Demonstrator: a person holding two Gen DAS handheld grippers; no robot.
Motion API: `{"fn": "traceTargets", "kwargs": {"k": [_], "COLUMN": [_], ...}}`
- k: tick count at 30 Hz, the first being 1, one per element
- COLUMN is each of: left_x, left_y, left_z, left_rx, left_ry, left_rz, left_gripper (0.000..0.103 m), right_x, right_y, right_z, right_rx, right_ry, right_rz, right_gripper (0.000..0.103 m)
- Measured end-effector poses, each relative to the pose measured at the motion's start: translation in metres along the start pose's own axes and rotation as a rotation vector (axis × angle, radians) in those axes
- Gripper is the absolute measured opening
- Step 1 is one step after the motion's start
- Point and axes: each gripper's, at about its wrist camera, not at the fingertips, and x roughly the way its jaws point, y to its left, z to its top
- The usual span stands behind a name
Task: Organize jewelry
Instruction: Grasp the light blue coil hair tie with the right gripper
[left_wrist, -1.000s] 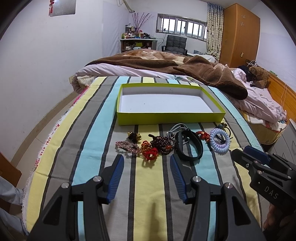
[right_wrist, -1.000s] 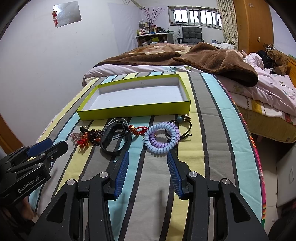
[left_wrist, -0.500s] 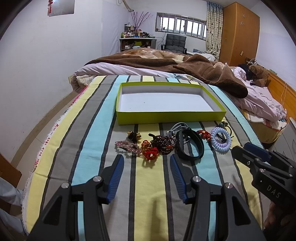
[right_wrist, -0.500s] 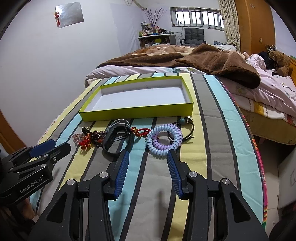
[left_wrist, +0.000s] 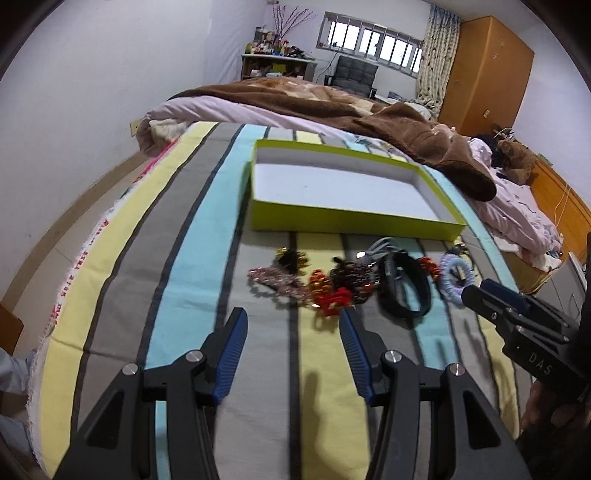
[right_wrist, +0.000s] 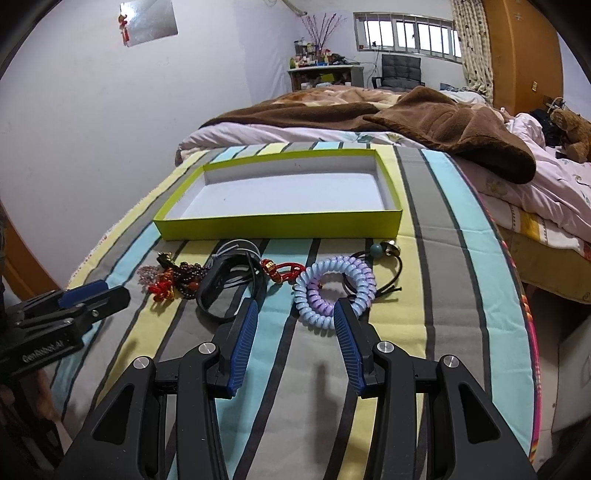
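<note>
Hovering low over the striped cloth (right_wrist: 436, 258), the right gripper (right_wrist: 295, 314) has its blue jaws spread wide and empty, and the spiral band (right_wrist: 334, 291) sits just beyond their tips, at the centre of the right wrist view. The left gripper (left_wrist: 291, 321) is likewise wide open and holds nothing; in the left wrist view its tips stand near the red charm (left_wrist: 334, 301), which lies at the near edge of the jewelry heap.

Outward from the claws, the jewelry lies in a loose row across the middle of both frames: a pink bead strand (left_wrist: 273, 282) at the left end, then a dark bead bracelet (left_wrist: 351, 275), a black strap (left_wrist: 404, 286), the spiral band, and a black hair tie (right_wrist: 382, 264) with a teal bead at the right end. Several pieces overlap or touch. Beyond the row, in the upper middle of each frame, the green tray (right_wrist: 280, 223) stands with nothing in it.

Judging from that, the sorting has not begun; the step in hand looks like the approach for a first pick. The next move likely calls for the right claw to drop so one jaw goes inside the spiral band's ring and one outside, then close and lift it clear of the hair tie it overlaps. For the left claw, the tangle around the red charm may drag neighbours along.
</note>
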Motion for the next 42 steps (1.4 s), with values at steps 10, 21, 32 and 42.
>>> {"fn": "traceTargets", "kwargs": {"k": [10,21,32,42], "left_x": [0.008,0.010,0.017,0.033], "left_y": [0.010,0.017,0.019,0.019], "left_z": [-0.002,-0.003,0.006,0.016], "left_rx": [-0.024,-0.034,-0.049,-0.046], "left_ry": [0.043,0.053,0.064,0.082], "left_rz": [-0.027,-0.029,-0.053,-0.038], "left_gripper": [0.054,0.054,0.054,0.054], "right_x": [0.033,0.039,0.022,-0.005], "right_y": [0.014,0.024,0.007,-0.020], "right_z": [0.010,0.010,0.016,0.020], "right_rx": [-0.098,-0.160,-0.072,0.001], "right_ry": [0.048,0.064,0.013,-0.042], "right_rz": [-0.012,-0.039,0.049,0.065], "right_gripper": [0.044,0.013,0.000,0.000]}}
